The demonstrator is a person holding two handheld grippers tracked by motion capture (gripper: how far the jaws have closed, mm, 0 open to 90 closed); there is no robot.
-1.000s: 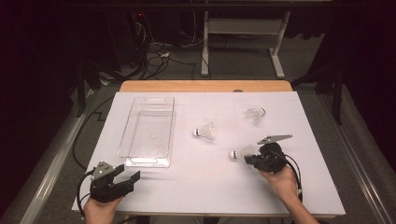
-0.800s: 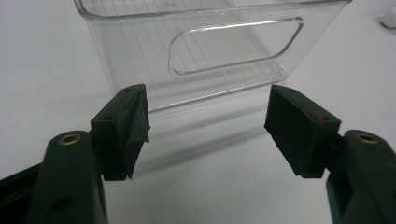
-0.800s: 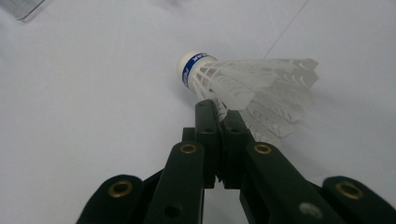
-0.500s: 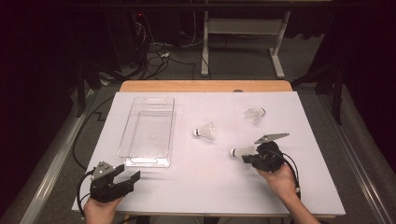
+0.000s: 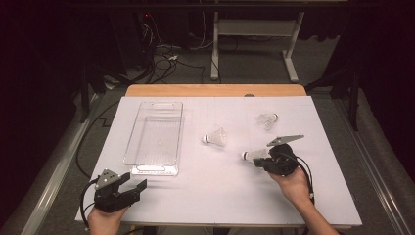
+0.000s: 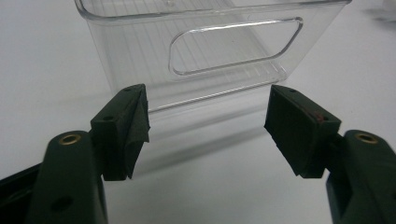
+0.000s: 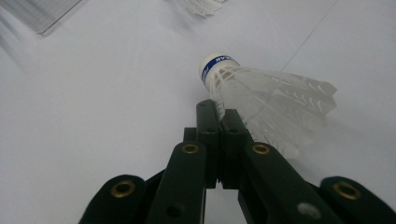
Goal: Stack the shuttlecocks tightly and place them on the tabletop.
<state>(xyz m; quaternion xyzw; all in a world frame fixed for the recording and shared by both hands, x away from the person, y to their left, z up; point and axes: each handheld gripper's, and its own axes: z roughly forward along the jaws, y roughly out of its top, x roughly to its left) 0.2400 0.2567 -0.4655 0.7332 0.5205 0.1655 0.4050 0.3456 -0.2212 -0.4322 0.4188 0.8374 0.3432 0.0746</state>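
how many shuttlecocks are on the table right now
3. One shuttlecock lies mid-table, right of the clear bin. A second lies farther back to the right. The third is pinched at its skirt by the right gripper.

1. Table [image 5: 210,90], wood edge at far side, was covered w/ white sheet [image 5: 195,196].
2. On sheet: clear tray [image 5: 132,147], two shuttlecocks [image 5: 215,138] [image 5: 267,120] lying apart.

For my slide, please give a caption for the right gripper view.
Right gripper shut on a white shuttlecock's skirt, above the white table.
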